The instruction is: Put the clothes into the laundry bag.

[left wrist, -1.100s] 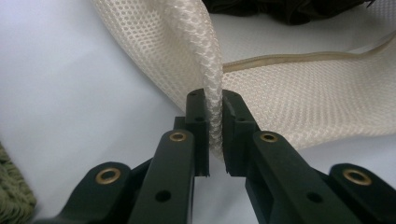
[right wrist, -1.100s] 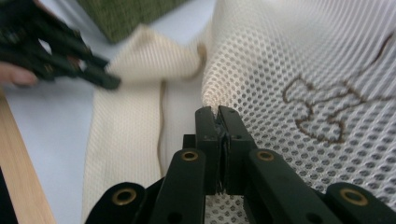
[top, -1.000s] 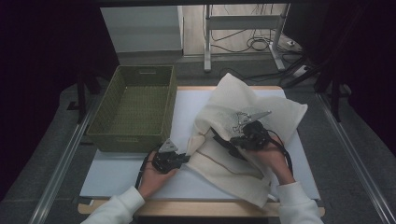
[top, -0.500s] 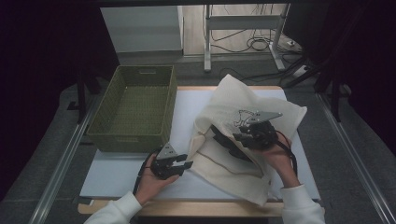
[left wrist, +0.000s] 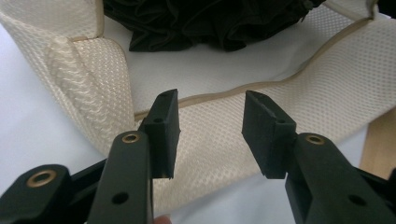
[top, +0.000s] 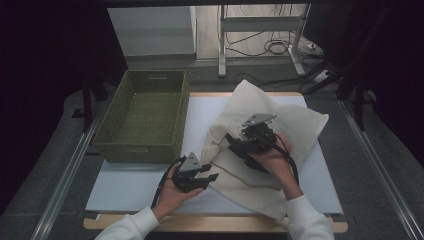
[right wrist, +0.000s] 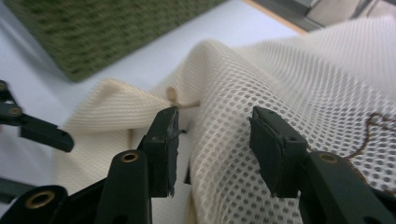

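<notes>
1. The white table (top: 150, 182) is the biggest thing here. It gives me a flat place to work, and everything sits on it.
2. The green basket (top: 145, 117) stands on the left side of the table, well apart from my hands. I think it waits there so things can go into it.
3. The cream mesh bag (top: 295, 125) lies on the right half of the table, crumpled and partly lifted. Its open mouth turns toward my left side, so I can get at what is inside.
4. Some dark cloth (left wrist: 219, 21) sits inside the bag, past the edge of the mouth. I think this is what I need to pull out.
5. My right gripper (top: 234, 141) rests on top of the bag. Its jaws stand wide, with a raised fold of mesh between them, but they do not pinch it yet. I put it there so I can lift the top layer and hold the mouth open.
6. My left gripper (top: 214, 176) is low by the bag's near edge. Its jaws stand wide too and hold nothing. They point at the tan edge band (left wrist: 280, 84), ready to go in.
</notes>
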Action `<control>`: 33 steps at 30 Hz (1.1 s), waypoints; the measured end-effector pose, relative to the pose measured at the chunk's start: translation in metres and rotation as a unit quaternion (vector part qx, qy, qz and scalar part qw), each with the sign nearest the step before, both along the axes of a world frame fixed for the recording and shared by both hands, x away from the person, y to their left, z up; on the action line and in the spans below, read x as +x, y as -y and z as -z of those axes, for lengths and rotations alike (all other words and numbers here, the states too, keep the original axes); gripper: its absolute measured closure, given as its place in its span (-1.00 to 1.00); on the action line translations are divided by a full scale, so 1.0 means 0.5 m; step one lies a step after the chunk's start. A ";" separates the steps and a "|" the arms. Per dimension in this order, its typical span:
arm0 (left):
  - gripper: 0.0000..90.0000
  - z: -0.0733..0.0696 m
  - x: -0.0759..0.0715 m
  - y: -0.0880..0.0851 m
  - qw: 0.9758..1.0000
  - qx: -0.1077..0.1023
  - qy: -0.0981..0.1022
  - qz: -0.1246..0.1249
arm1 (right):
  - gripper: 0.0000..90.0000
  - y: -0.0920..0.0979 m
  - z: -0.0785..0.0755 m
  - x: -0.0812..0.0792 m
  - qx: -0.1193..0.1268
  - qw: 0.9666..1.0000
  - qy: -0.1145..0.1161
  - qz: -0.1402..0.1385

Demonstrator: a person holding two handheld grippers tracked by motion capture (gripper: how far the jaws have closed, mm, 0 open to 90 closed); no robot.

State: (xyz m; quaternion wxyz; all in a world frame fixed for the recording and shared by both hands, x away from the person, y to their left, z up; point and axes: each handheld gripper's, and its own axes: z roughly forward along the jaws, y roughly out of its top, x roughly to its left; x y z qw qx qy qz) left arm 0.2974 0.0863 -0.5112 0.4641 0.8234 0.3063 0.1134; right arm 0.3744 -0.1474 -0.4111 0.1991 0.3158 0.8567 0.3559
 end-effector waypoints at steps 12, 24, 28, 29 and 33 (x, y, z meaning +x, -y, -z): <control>0.23 0.007 0.006 -0.006 1.000 -0.003 -0.009 0.004 | -0.02 -0.012 0.043 0.012 -0.067 0.997 -0.002 0.027; 0.23 0.009 0.006 -0.009 1.000 -0.006 -0.014 0.005 | -0.14 -0.058 0.071 0.026 -0.113 0.990 0.056 0.068; 0.23 0.008 0.005 -0.012 1.000 -0.010 -0.017 0.002 | -0.14 -0.066 0.088 0.040 -0.132 0.987 0.049 0.081; 0.23 0.009 0.005 -0.013 1.000 -0.010 -0.017 0.003 | -0.11 -0.064 0.092 0.043 -0.134 0.986 0.047 0.083; 0.23 0.009 0.005 -0.015 1.000 -0.007 -0.017 0.004 | 0.24 -0.049 0.093 0.050 -0.125 0.987 0.040 0.088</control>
